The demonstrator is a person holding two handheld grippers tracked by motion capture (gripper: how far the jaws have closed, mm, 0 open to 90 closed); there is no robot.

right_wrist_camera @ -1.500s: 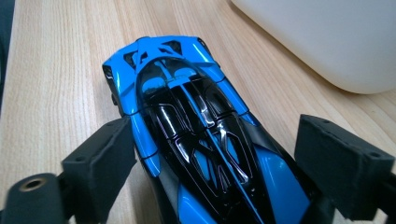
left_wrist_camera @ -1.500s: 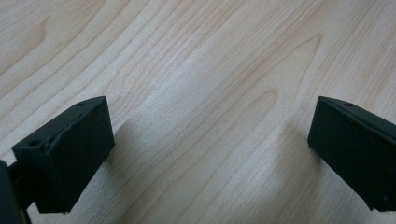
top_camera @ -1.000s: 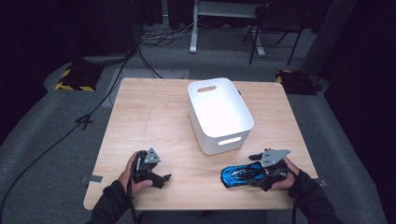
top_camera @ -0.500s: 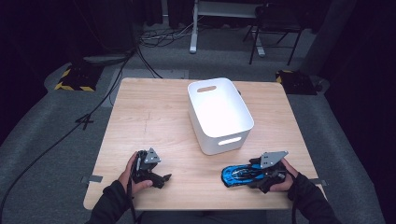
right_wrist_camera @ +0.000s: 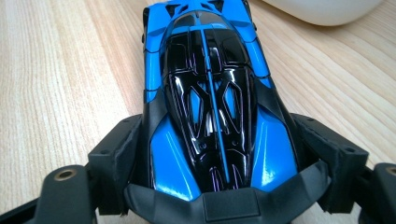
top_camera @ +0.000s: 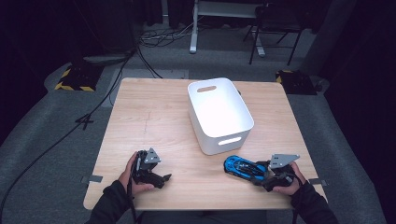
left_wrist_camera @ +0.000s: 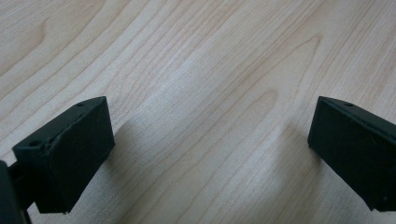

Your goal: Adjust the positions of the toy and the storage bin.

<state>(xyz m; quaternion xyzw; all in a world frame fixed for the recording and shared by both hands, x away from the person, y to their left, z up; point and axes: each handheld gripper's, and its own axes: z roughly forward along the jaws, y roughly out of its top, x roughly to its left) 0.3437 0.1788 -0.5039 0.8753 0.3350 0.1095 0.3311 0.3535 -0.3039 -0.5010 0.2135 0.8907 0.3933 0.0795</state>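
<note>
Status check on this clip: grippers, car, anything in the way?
Right gripper jaws just closed, pads pressing the blue car's sides. Left gripper open, idle on the table. White bin just beyond car; path clear.

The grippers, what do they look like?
Both the left gripper and the right gripper are black, with chunky, blocky fingers. Each carries a grey three-cornered plate on top. The person wears dark sleeves.

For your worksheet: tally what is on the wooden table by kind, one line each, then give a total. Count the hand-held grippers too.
Blue and black toy car: 1
White bin: 1
Hand-held grippers, left hand-held gripper and right hand-held gripper: 2
Total: 4
</note>
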